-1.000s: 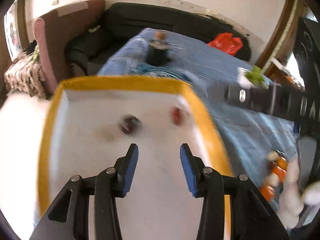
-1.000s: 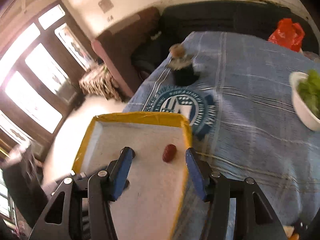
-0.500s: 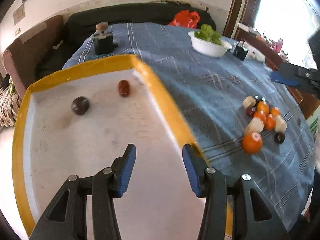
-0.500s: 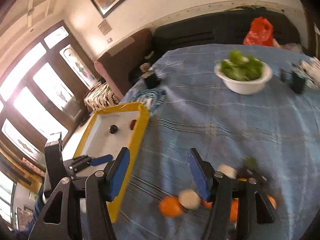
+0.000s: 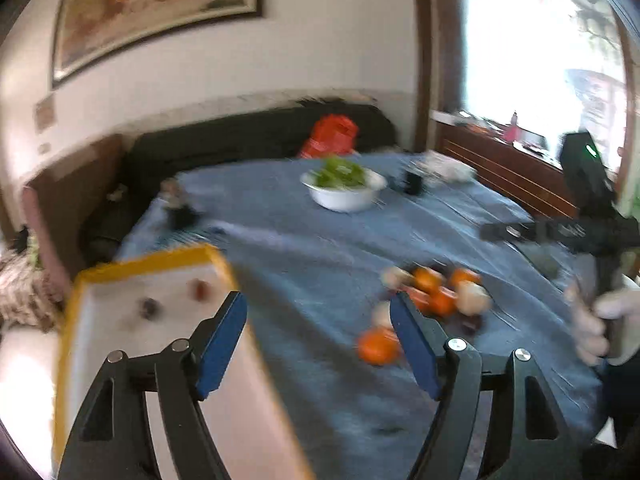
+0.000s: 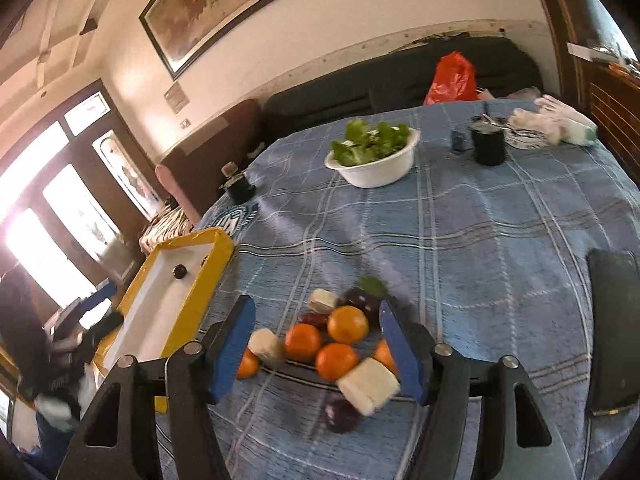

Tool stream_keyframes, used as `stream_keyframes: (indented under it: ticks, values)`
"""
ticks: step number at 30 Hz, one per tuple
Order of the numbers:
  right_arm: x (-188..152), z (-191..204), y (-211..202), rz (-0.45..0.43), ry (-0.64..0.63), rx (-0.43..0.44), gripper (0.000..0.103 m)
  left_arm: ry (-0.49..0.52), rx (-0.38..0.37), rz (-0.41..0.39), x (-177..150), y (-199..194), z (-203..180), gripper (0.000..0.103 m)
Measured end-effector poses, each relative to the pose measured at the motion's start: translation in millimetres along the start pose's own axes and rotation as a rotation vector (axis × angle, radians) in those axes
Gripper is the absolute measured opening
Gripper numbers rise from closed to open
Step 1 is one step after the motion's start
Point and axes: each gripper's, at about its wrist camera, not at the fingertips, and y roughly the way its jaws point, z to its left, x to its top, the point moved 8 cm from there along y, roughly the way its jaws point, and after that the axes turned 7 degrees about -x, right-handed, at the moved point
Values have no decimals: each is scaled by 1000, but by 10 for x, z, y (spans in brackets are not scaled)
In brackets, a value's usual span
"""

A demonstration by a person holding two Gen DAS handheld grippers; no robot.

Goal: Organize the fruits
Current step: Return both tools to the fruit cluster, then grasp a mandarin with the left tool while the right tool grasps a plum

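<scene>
A pile of fruits [image 6: 336, 344] lies on the blue checked tablecloth: oranges [image 6: 348, 324], white cubes [image 6: 368, 386] and dark round fruits [image 6: 340, 416]. My right gripper [image 6: 316, 340] hovers just before the pile. Its jaws are opening and its pads touch nothing. The yellow-rimmed white tray [image 6: 208, 280] stands at the left table edge with a dark fruit [image 6: 180, 271] in it. My left gripper [image 5: 318, 340] hangs between the tray [image 5: 152, 262] and the blurred pile [image 5: 436, 296], jaws opening and empty. An orange [image 5: 378, 346] lies nearest it.
A white bowl of greens [image 6: 374, 160] stands at mid-table, with a dark cup [image 6: 488, 144] and white cloth behind it. A small dark jar [image 6: 238, 188] is at the far left, and a black flat slab [image 6: 612, 332] lies at the right edge. Behind the table are a sofa and a red bag [image 6: 452, 80].
Both views have swung from the tray to the right towards the fruit pile. Both grippers' jaws stand wider than before, the left much wider. Two fruits stay in the tray.
</scene>
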Motion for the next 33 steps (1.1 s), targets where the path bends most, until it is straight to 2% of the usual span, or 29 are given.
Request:
stream_keyframes:
  ticks: [5,9,12,17,18,20,22,24,28,29,33]
  values:
    - [-193,-90,13,11,-35,-11,70,-34,-84,123,-303,321,-366,73]
    - [-294,-171,45,22,-10,6,70,-93,-49,201,-447,530,-316,73]
    - [-314,-209,66,22,7,27,70,-110,-23,222,-465,601,-291,71]
    - [-338,-198,83,45,14,76,70,-104,34,283,-508,859,-224,44]
    - [-339,-198,76,48,19,84,70,-109,36,293,-525,912,-209,44]
    - [-342,-200,54,52,29,109,70,-125,19,303,-541,999,-223,43]
    - [-352,-194,37,54,27,117,70,-106,45,317,-581,1067,-248,42]
    - [-381,-176,52,68,12,108,70,-113,43,332,-609,1125,-238,41]
    - [-434,-117,92,93,-32,73,69,-124,45,306,-572,1173,-188,39]
    - [-447,-106,96,92,-44,63,66,-122,46,302,-570,1175,-195,36]
    - [-460,-98,98,88,-68,40,59,-138,50,278,-548,1141,-171,35]
